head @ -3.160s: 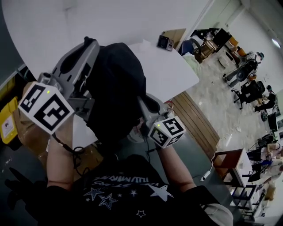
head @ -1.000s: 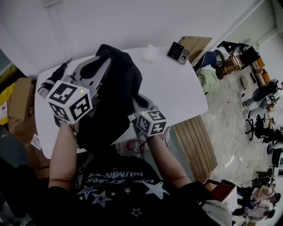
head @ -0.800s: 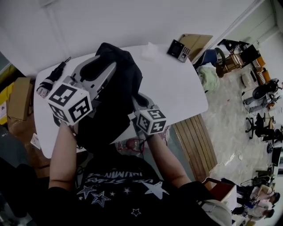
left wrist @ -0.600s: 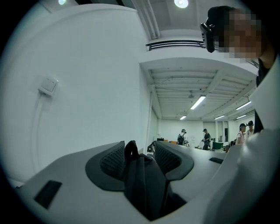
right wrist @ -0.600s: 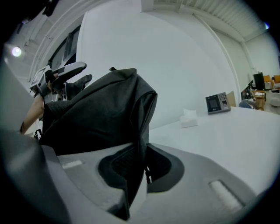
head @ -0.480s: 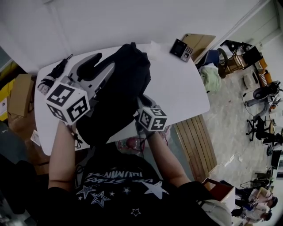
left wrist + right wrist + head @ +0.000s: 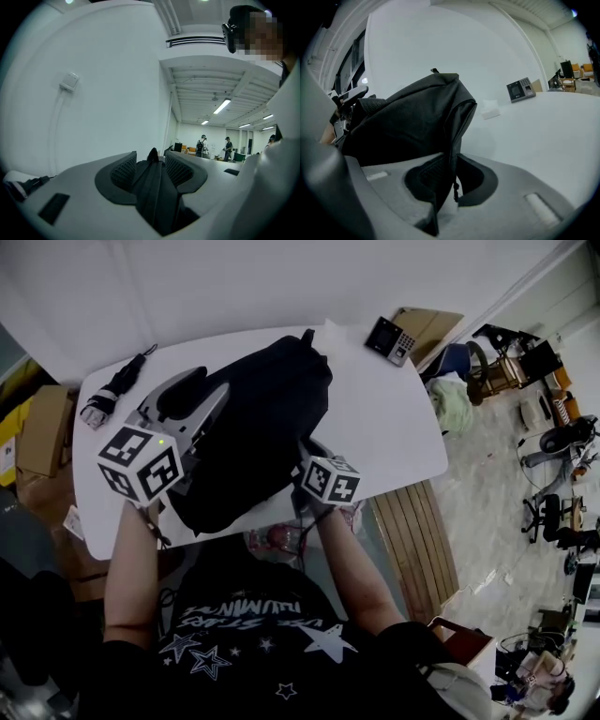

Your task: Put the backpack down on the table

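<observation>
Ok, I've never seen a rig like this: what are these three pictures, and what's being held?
No robot arm: a person holds a two-jaw tool in each hand. The overhead picture is from a camera on their head; the other two ride on the tools, looking along the jaws. A black backpack lies on the white table, a folded umbrella and a keypad device nearby. The right tool pinches the backpack's fabric. The left tool has just opened its jaws, a strap lying between them.

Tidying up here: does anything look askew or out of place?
The backpack lies slumped diagonally across the table, its near end right at the front edge, where it might slide off. Nothing looks spilled or damaged.
</observation>
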The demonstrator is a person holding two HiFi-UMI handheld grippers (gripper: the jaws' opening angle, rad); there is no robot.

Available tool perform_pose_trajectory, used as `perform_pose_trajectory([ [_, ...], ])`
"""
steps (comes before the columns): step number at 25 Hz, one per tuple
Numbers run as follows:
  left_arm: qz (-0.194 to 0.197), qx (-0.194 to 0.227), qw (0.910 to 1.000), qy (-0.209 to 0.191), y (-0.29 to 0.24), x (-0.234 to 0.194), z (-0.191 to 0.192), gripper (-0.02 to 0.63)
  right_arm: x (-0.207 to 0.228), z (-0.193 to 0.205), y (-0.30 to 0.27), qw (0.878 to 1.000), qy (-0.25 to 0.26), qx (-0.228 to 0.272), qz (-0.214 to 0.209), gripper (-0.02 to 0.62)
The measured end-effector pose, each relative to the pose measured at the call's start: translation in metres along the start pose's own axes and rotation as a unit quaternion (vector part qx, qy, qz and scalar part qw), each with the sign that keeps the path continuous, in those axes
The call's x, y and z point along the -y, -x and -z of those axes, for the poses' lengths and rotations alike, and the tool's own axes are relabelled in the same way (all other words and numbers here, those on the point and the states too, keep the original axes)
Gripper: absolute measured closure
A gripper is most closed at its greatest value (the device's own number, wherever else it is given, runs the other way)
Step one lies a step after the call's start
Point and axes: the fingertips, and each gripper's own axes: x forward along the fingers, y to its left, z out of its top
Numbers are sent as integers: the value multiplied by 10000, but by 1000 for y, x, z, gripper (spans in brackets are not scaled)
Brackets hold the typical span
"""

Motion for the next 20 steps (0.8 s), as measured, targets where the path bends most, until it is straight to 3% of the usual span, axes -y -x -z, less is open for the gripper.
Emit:
perform_pose_trajectory([
  [6, 110, -151, 9998, 0, 18, 3, 19, 419, 9, 4, 9, 9996, 24, -48, 262, 481],
  [12, 164, -139, 9998, -13, 57, 5, 17, 421, 3, 2, 43, 9969, 0, 256, 745, 439],
  [13, 157, -140, 9998, -42, 63, 5, 16, 453, 0, -1, 51, 9954, 23, 366, 891, 439],
  [16, 208, -158, 9996, -90, 78, 7, 14, 471, -6, -15, 77, 9883, 141, 770, 1308, 439],
  [20, 327, -174, 9993, -75, 96, 9, 13, 543, -32, -31, 98, 9830, 314, 1183, 1365, 445],
])
